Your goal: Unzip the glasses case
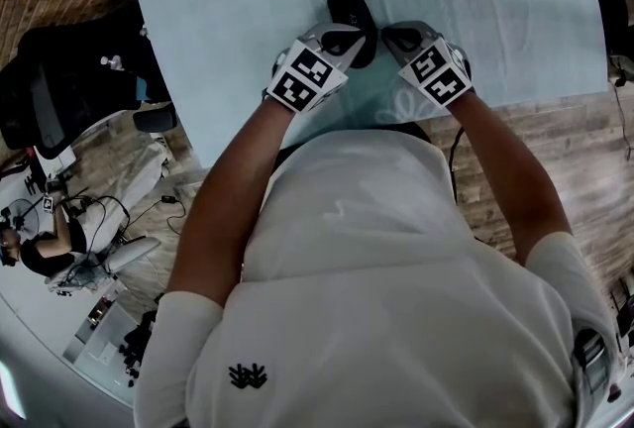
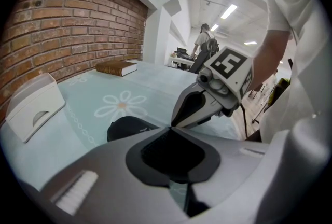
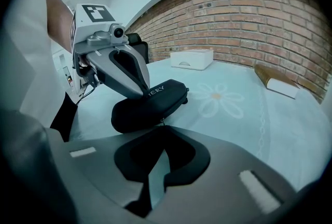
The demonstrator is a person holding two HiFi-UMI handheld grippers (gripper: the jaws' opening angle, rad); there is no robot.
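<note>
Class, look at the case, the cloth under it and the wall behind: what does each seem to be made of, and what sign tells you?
Case: likely black fabric over a stiff shell; it looks matte and keeps its rounded shape.
Cloth: thin teal fabric or vinyl, hard to say which; it lies flat, with printed daisies.
Wall: red brick with a rough face; the pale mortar joints show.

We wear a white short-sleeved shirt (image 1: 396,277), black emblem (image 1: 248,376); our left gripper (image 1: 343,42) and right gripper (image 1: 400,39): grey shells, black-and-white marker cubes (image 1: 302,77).
</note>
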